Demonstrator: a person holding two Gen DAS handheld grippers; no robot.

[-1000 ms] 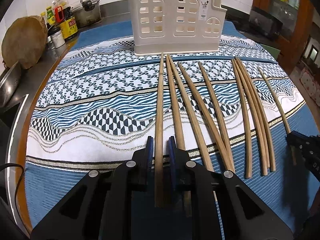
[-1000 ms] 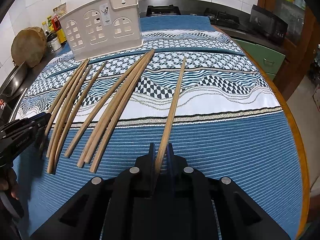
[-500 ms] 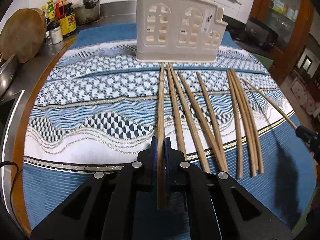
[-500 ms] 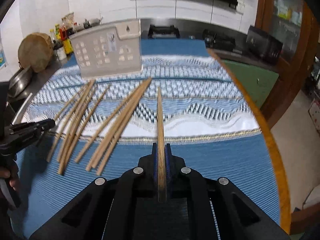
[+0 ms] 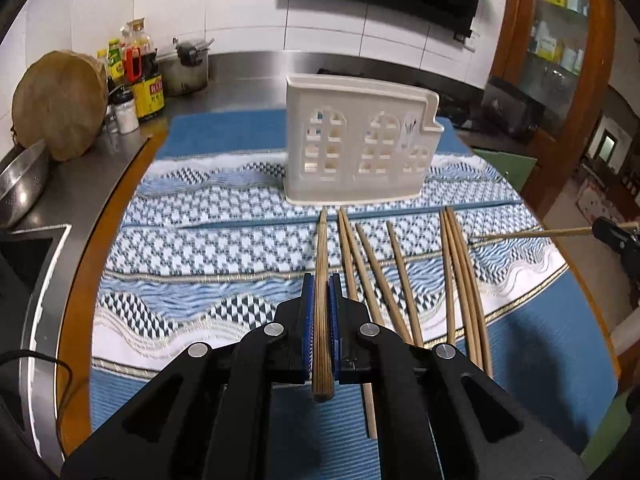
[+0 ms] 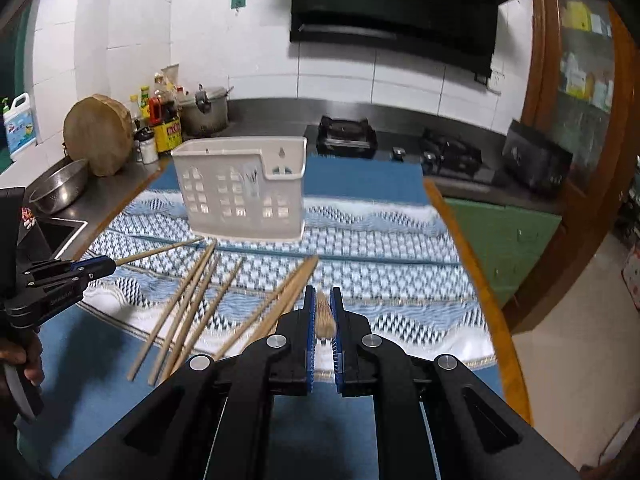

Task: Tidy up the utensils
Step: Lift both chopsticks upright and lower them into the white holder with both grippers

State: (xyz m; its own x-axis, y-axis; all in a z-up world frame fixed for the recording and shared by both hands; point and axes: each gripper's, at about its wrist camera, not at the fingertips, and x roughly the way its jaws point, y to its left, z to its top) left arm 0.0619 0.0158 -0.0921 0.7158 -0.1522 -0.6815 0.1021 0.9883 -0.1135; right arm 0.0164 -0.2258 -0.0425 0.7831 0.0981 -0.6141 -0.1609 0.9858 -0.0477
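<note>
My left gripper [image 5: 320,280] is shut on a wooden chopstick [image 5: 321,268] that points at the white utensil holder [image 5: 360,148] and is raised off the cloth. My right gripper [image 6: 322,294] is shut on another chopstick [image 6: 325,314], seen end-on and lifted; it also shows in the left wrist view [image 5: 540,233] at the right edge. Several chopsticks [image 5: 400,276] lie on the patterned cloth in front of the holder, also seen in the right wrist view [image 6: 192,292]. The holder [image 6: 244,192] stands upright at the back of the cloth.
A blue and white patterned cloth [image 5: 200,240] covers the table. Bottles [image 5: 148,80], a round wooden board [image 5: 60,100], a steel bowl [image 5: 20,184] and a sink [image 5: 24,256] are to the left. A gas stove [image 6: 400,144] stands behind.
Both grippers have lifted their chopsticks off the cloth and tilted upward. The right chopstick now points along the camera axis. The holder appears farther and lower in both views.
</note>
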